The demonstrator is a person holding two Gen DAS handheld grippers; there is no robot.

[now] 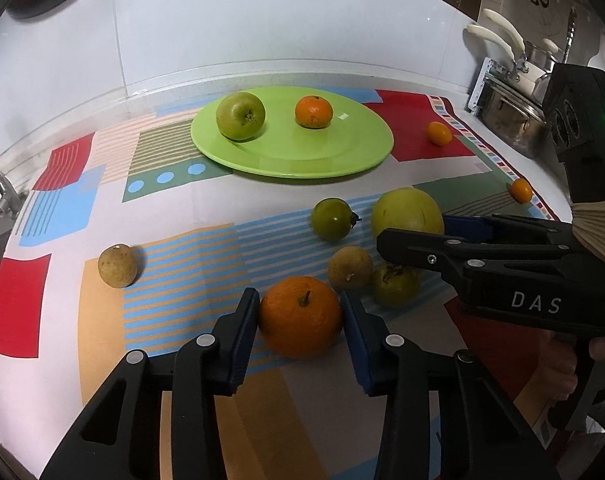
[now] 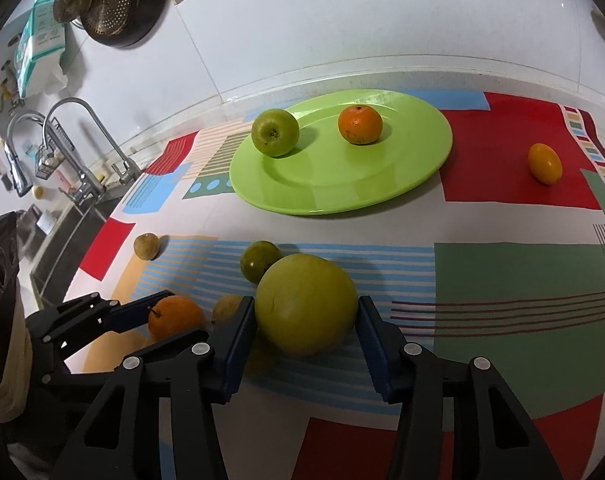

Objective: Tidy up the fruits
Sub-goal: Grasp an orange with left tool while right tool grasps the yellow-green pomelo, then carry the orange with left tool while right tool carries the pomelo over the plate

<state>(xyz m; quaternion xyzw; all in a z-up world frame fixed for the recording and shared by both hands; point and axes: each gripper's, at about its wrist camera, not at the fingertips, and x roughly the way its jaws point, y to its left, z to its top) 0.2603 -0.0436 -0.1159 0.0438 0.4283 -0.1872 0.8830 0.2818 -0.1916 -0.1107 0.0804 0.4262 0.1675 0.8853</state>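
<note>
Two grippers: both are set around fruit on the patterned cloth [image 2: 502, 280].
Left gripper [image 1: 300, 316]: jaws are parted around the orange [image 1: 300, 316], pads at its flanks; a firm clamp cannot be confirmed.
Right gripper [image 2: 306, 322]: jaws are spread about the large yellow-green fruit [image 2: 306, 304], pads just beside its sides.
Advised grip: each fruit is best squeezed at its widest girth, gently, then lifted straight up, since a round skin may be expected to slip.
Neighbours: a brown fruit [image 1: 349, 268] and a small green fruit [image 1: 396, 285] lie close by the orange.
Green plate [image 2: 342, 192]: a green apple [image 2: 275, 132] and a mandarin [image 2: 360, 124] are held, apart.
</note>
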